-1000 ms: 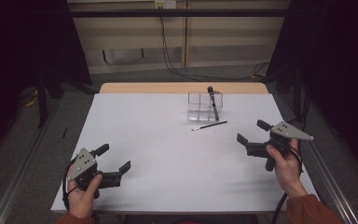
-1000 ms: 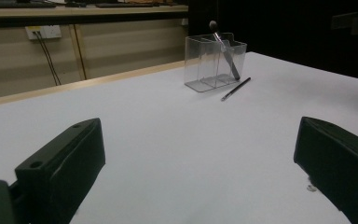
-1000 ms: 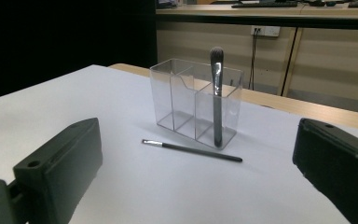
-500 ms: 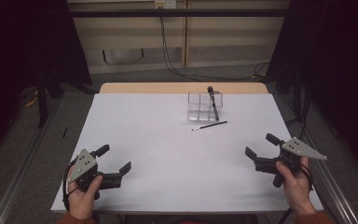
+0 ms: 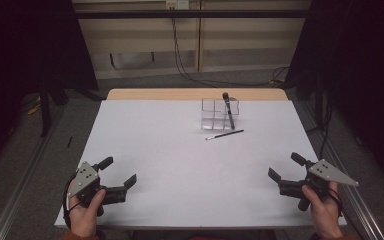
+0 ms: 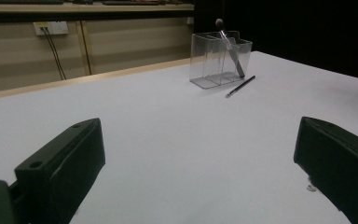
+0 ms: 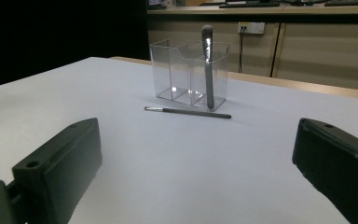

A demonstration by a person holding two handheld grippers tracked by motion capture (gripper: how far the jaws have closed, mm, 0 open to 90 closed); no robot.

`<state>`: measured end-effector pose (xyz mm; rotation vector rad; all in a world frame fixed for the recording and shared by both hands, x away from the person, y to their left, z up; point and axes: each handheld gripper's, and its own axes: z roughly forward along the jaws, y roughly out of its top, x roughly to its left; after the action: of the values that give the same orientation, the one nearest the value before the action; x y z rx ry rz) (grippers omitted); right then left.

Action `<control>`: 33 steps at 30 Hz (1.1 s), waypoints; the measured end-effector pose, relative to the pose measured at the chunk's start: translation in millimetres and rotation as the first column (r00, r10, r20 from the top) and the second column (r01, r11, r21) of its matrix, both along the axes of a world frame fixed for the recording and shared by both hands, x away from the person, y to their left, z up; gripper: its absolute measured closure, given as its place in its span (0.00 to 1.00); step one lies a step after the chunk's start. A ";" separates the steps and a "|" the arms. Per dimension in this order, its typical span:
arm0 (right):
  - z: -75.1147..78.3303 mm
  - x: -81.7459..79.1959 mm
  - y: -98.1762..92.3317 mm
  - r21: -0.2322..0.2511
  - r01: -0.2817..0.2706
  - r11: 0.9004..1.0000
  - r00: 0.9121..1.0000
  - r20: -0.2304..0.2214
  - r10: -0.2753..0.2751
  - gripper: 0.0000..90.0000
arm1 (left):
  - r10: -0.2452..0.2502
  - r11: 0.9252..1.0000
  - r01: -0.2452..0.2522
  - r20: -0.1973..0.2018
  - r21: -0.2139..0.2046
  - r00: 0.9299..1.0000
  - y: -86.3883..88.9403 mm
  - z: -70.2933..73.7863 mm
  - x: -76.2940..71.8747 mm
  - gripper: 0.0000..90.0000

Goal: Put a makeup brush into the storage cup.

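Observation:
A clear plastic organizer [image 5: 215,114] with several compartments stands at the far middle of the white table [image 5: 180,150]. A dark makeup brush [image 5: 227,111] stands tilted in it, head up. A thin brush [image 5: 224,134] lies flat on the table just in front of it. My left gripper [image 5: 119,170] rests open near the front left corner, with nothing between its jaws. My right gripper [image 5: 284,165] is open and empty near the front right edge. The organizer [image 6: 219,58] and thin brush [image 6: 240,86] lie far ahead of the left gripper [image 6: 200,154], and the organizer [image 7: 182,74] and thin brush [image 7: 189,112] far ahead of the right gripper [image 7: 196,158].
A bare wooden strip [image 5: 195,94] runs along the table's far edge. Cables [image 5: 180,60] hang against the back wall behind it. Metal rails [image 5: 20,190] flank the table on both sides.
My right gripper has drawn back toward the near edge and a little to the right, staying open. The left gripper has not moved.

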<state>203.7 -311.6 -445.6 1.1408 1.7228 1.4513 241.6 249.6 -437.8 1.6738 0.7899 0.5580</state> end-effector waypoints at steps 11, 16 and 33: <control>-7.4 -7.2 -3.7 0.007 -0.024 1.000 1.000 -0.006 0.024 0.00 | 0.001 1.000 -0.001 0.009 0.006 1.000 -0.7 1.6 -3.0 0.02; -5.5 -5.9 -2.6 0.011 -0.031 0.999 1.000 0.005 0.031 0.00 | 0.003 1.000 -0.003 0.011 0.011 1.000 0.6 1.1 -3.3 0.02; 4.5 2.6 6.8 0.008 -0.070 0.998 0.997 0.033 0.069 0.00 | 0.001 1.000 -0.001 0.012 0.011 1.000 -0.6 2.2 -4.7 0.02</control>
<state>206.3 -304.7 -441.1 1.0658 1.7505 1.5129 236.9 249.0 -435.6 1.6787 0.7806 0.5733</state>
